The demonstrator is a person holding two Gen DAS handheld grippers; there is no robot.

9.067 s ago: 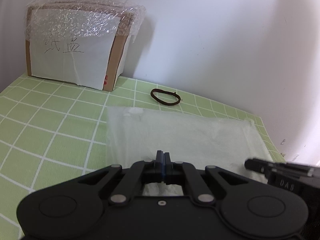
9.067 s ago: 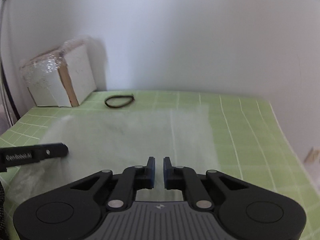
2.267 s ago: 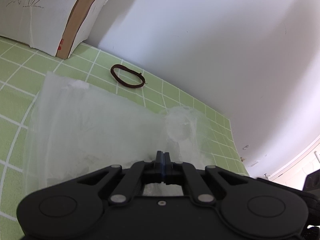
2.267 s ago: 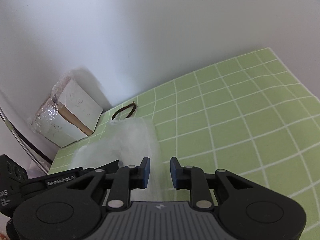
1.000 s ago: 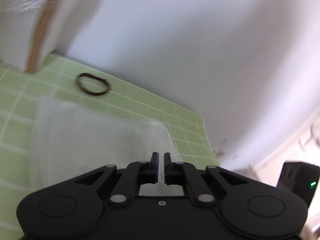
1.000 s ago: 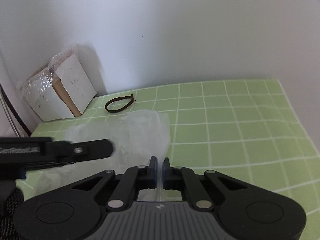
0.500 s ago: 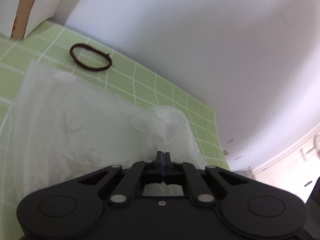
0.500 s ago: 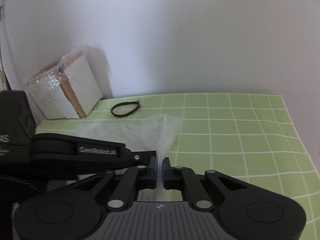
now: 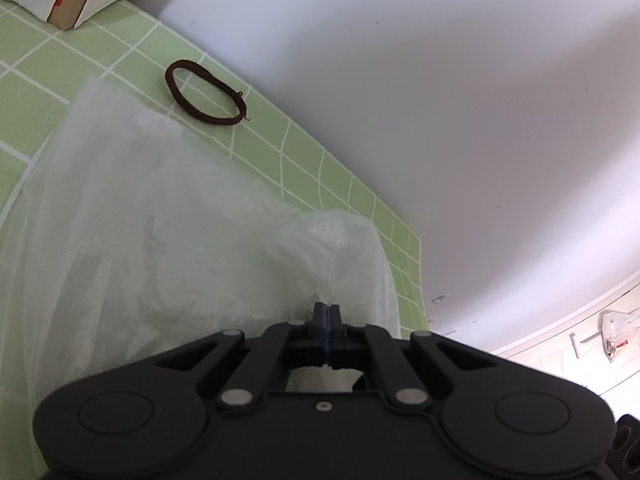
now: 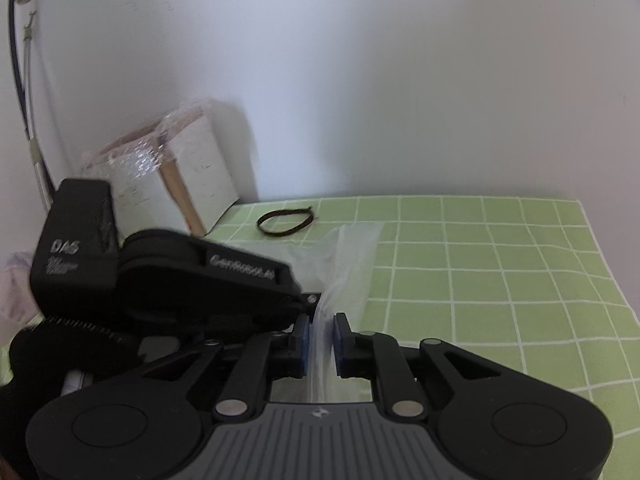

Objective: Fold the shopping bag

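Since half a second ago the right gripper [image 10: 321,336] has let its fingers part, and the left gripper [image 10: 310,300] has swung in close on its 9 o'clock side, now filling the left half of the right wrist view. The right gripper's blue-padded fingers stand slightly spread with a strip of the shopping bag [image 10: 348,264] running up through the gap; the pictures do not settle whether either pad touches the film. In the left wrist view the left gripper [image 9: 327,322] has its fingers pressed together on a raised fold of the shopping bag [image 9: 168,240], so the thin clear plastic peaks just ahead of the tips towards 1 o'clock.

The bag lies on the green grid mat [image 9: 32,92], its long axis running from the lifted end near the grippers away towards 10 o'clock in the left wrist view. A dark elastic band [image 9: 204,94] lies on the mat just past the bag's far edge, at 11 o'clock. A cardboard box [image 10: 176,184] wrapped in bubble film leans against the white wall [image 10: 360,80] at 10 o'clock in the right wrist view.
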